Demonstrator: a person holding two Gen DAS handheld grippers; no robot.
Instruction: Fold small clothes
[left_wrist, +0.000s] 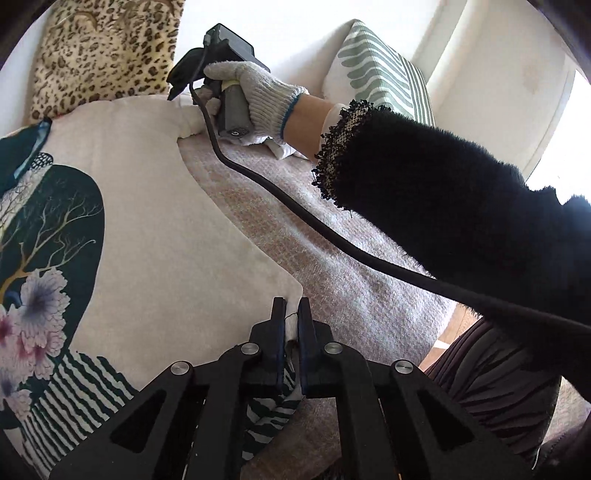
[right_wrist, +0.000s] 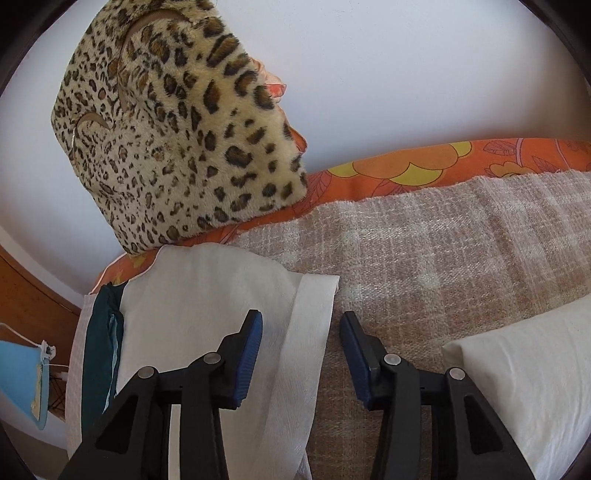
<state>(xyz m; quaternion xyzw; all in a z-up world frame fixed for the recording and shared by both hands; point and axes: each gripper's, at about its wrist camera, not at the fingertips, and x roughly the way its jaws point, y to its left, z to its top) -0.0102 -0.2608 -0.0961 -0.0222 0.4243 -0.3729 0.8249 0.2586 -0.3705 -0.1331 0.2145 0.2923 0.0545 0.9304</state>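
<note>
Risk, left grip: the left tongs (left_wrist: 291, 314) held only a thin strip of the white printed top (left_wrist: 159, 206) at its hem corner; a hard pull would likely slip the cloth out of the pads.
Risk, right grip: the right tongs (right_wrist: 301, 332) stood part-open over the sleeve cuff (right_wrist: 314, 325), pads not yet pressing; closing off-centre could catch a single layer or the pink woven blanket (right_wrist: 443, 251) underneath.
Risk, cable: the black cable (left_wrist: 295, 210) trailed across the blanket close to the top; it could snag or drag the fabric during a fold.
Risk, clutter: the leopard cushion (right_wrist: 177, 129) sat touching the top's far edge and could block a fold in that direction.
Left tongs: narrow, clamped on the hem corner.
Right tongs: half-wide, holding nothing.
Garment position: spread flat on the blanket-covered bed, print side up, hem corner between the left pads, cuff edge lying between the right fingers.
Right hand: gloved hand (left_wrist: 255, 99) on the handle near the sleeve end.
</note>
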